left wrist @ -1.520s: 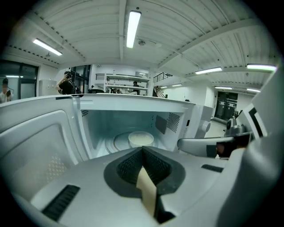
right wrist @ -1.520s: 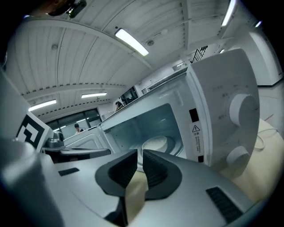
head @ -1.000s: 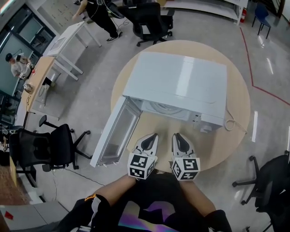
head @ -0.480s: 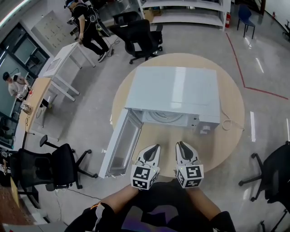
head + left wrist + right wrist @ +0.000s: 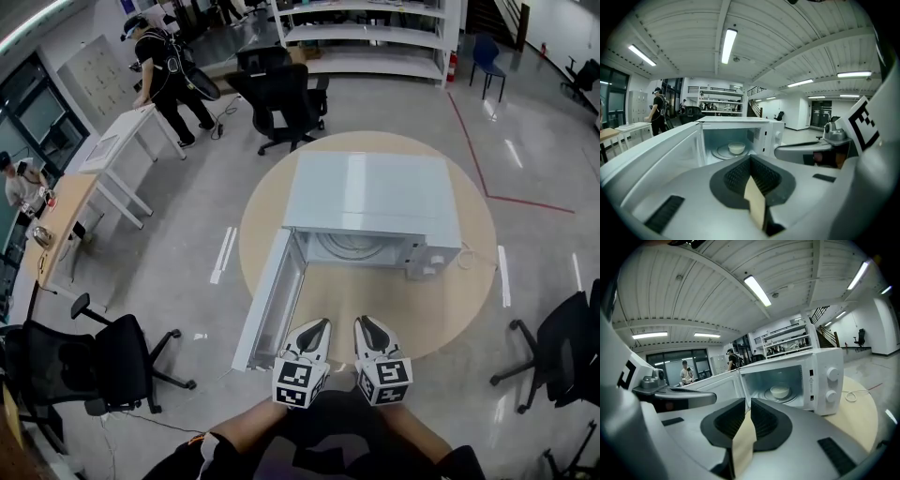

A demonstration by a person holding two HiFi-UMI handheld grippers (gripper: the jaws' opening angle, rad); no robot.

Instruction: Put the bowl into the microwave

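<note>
A white microwave [image 5: 375, 192] stands on a round wooden table [image 5: 398, 314], its door [image 5: 270, 302] swung wide open to the left. A pale bowl [image 5: 736, 148] sits on the turntable inside the cavity, and the right gripper view also shows the bowl [image 5: 780, 391] there. My left gripper [image 5: 316, 324] and right gripper [image 5: 365, 322] hover side by side at the table's near edge, well short of the opening. In the left gripper view the left gripper [image 5: 751, 160] is shut on nothing. The right gripper [image 5: 747, 404] has its pads together and empty too.
The microwave's cord [image 5: 469, 255] loops on the table to its right. Black office chairs stand at the left [image 5: 103, 361], right [image 5: 562, 347] and beyond the table [image 5: 281, 94]. A person [image 5: 159, 66] stands by a white desk [image 5: 117, 155] far left. Shelving [image 5: 375, 37] lines the back.
The head view has shifted and the microwave sits a little farther from both grippers, which have drawn back slightly toward the table's near edge. Both stay shut and empty.
</note>
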